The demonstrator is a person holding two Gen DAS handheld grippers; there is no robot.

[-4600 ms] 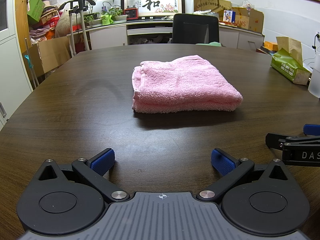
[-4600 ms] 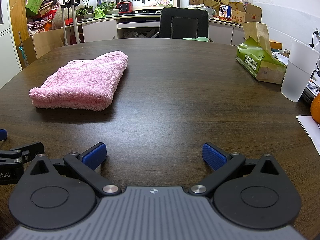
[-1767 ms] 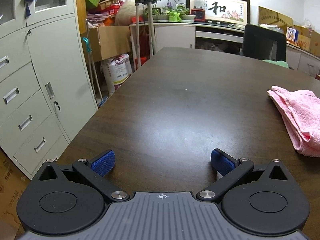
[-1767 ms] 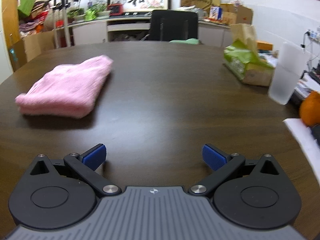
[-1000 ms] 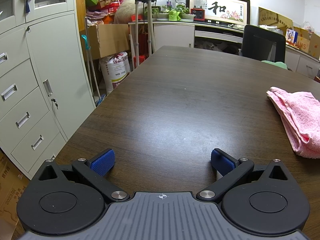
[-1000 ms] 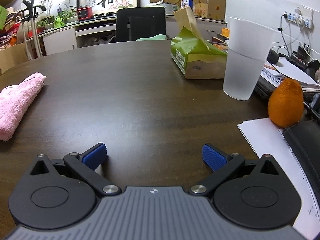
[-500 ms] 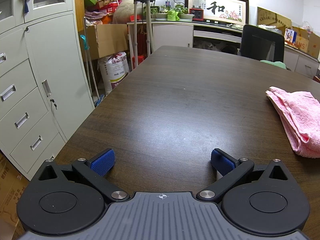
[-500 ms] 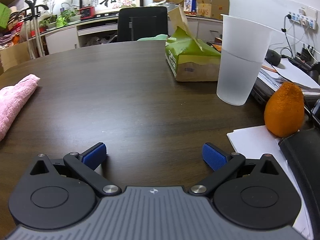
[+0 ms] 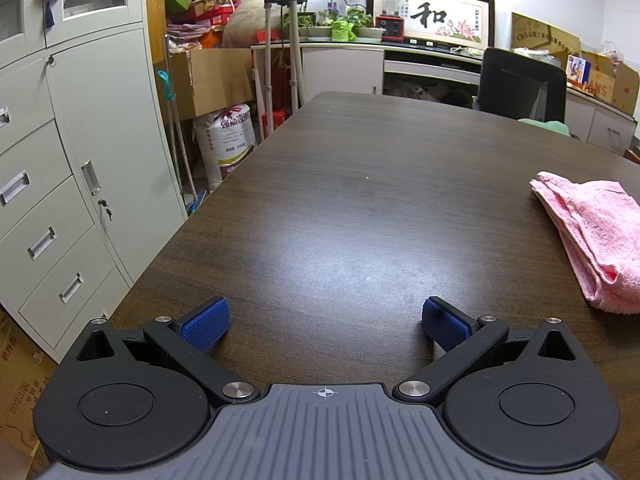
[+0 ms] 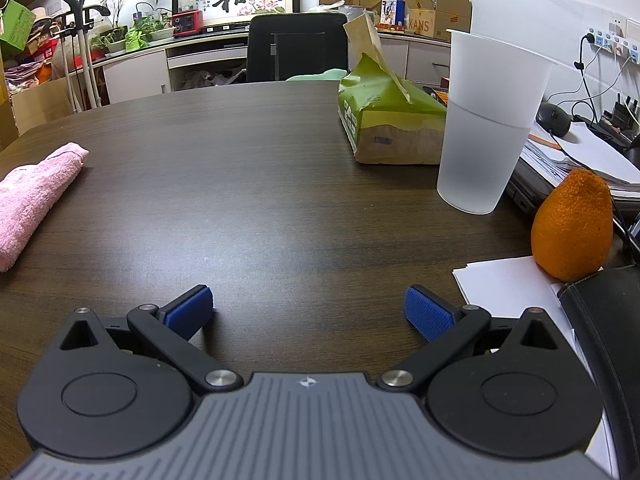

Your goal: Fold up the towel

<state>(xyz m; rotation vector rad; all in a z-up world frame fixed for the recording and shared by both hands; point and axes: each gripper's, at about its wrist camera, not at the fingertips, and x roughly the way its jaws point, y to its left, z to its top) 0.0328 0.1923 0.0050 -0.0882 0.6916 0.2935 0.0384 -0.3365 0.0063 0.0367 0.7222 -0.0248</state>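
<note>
My left claw [image 9: 325, 322]: spread, empty, low over bench [image 9: 360, 220]; my right claw [image 10: 308, 310]: same. Pink towel [image 9: 592, 236]: folded, between claws, well apart from both. Risk: right claw sweep knocks water cup [image 10: 486, 128], orange [image 10: 572, 226] close by

The pink towel [image 9: 592, 236] is getting chopped off by the right edge in the left wrist view, and by the left edge in the right wrist one [image 10: 30, 196], so its full shape isn't showing. The dark thing [image 10: 604, 320] at far right is running out of frame too; can't tell what it is.
</note>
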